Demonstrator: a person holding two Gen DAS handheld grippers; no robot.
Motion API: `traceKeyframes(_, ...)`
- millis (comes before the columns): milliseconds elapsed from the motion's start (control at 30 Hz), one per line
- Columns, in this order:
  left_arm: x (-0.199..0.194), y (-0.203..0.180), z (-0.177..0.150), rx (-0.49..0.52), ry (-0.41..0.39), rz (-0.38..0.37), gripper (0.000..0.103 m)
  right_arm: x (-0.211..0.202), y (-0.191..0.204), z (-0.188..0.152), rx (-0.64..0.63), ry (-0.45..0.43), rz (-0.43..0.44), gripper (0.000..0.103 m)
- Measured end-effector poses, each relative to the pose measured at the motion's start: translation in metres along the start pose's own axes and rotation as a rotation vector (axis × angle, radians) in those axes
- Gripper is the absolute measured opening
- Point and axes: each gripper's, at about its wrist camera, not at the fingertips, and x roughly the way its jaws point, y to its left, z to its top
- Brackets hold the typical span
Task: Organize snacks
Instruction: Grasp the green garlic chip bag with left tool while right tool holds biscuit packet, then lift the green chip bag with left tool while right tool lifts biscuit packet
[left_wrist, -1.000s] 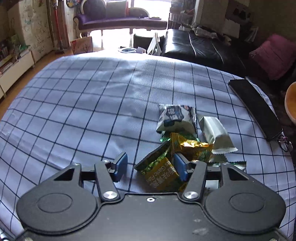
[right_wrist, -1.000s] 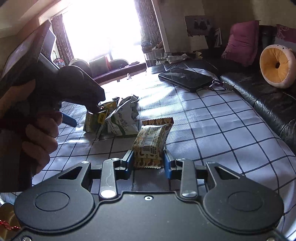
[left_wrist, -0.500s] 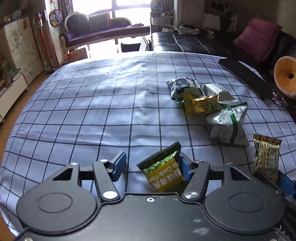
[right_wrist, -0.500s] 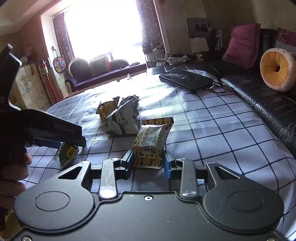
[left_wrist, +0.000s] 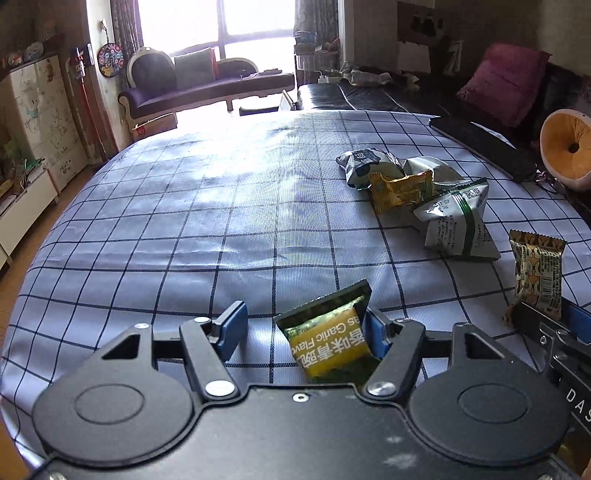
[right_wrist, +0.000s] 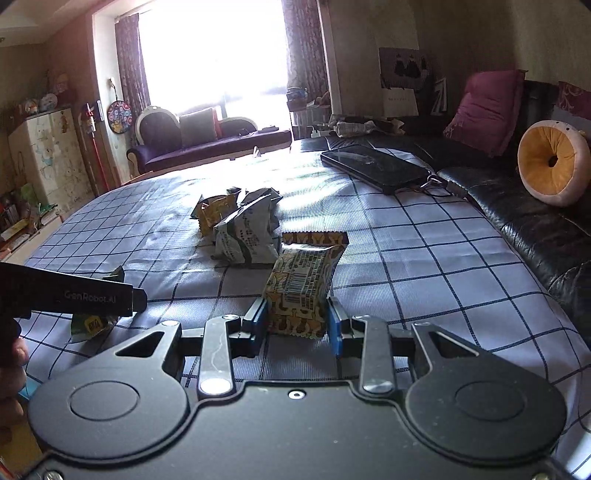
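Green snack packet (left_wrist: 332, 339) sits loose in the opening, down-tilted left gripper (left_wrist: 301, 328); right gripper (right_wrist: 297, 317) clamps a brown packet (right_wrist: 301, 286).

The green and yellow snack packet (left_wrist: 330, 341) between the left gripper's (left_wrist: 306, 328) opening jaws read "Garlic Flav", beside Chinese characters. That gripper's black side (right_wrist: 90, 295) bore "GenRobot.AI". The right gripper's body (left_wrist: 576, 400), right of the packet, showed "DAS".

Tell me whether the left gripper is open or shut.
Open, and opening: the left gripper has a clear gap between one pad and the green garlic snack packet, which leans against the other.
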Motion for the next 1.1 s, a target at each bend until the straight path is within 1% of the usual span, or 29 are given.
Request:
traceKeyframes(200, -0.001, 0.001, 0.000, -0.005, -0.001, -0.009, 0.070, 0.001, 0.003, 0.003, -0.021, 0.011, 0.000, 0.048)
traceKeyframes(233, -0.001, 0.001, -0.001, 0.000, -0.004, -0.008, 0.070, 0.001, 0.002, 0.006, -0.004, 0.021, 0.003, 0.049)
traceKeyframes(333, 0.000, 0.000, -0.002, 0.009, -0.009, -0.008, 0.070, 0.004, -0.007, 0.014, 0.109, 0.064, 0.027, 0.052)
traceKeyframes(367, -0.001, 0.001, -0.002, 0.009, -0.011, -0.011, 0.070, 0.006, -0.008, 0.017, 0.129, 0.079, 0.028, 0.053)
traceKeyframes(433, -0.001, 0.003, -0.002, 0.007, -0.012, -0.019, 0.070, 0.011, -0.005, 0.023, 0.108, 0.099, 0.007, 0.053)
traceKeyframes(500, -0.001, 0.005, -0.002, 0.004, -0.009, -0.027, 0.070, 0.017, 0.002, 0.027, 0.053, 0.109, -0.030, 0.053)
traceKeyframes(633, -0.002, 0.008, -0.002, 0.011, -0.006, -0.042, 0.070, 0.025, 0.011, 0.028, -0.006, 0.123, -0.081, 0.053)
traceKeyframes(733, -0.004, 0.009, -0.001, 0.019, 0.003, -0.050, 0.068, 0.026, 0.014, 0.026, -0.025, 0.115, -0.098, 0.053)
traceKeyframes(767, -0.004, 0.010, -0.001, 0.022, 0.004, -0.055, 0.067, 0.025, 0.015, 0.025, -0.031, 0.111, -0.105, 0.052)
traceKeyframes(800, -0.005, 0.011, -0.002, 0.027, 0.006, -0.062, 0.065, 0.024, 0.016, 0.025, -0.035, 0.108, -0.120, 0.047)
traceKeyframes(900, -0.009, 0.013, -0.004, 0.041, 0.002, -0.080, 0.063, 0.020, 0.015, 0.025, -0.032, 0.112, -0.120, 0.044)
traceKeyframes(1000, -0.012, 0.015, -0.009, 0.040, -0.009, -0.087, 0.063, 0.013, 0.010, 0.024, -0.029, 0.121, -0.099, 0.045)
traceKeyframes(1100, -0.013, 0.015, -0.013, 0.040, -0.027, -0.089, 0.063, 0.007, 0.006, 0.022, -0.019, 0.127, -0.133, 0.047)
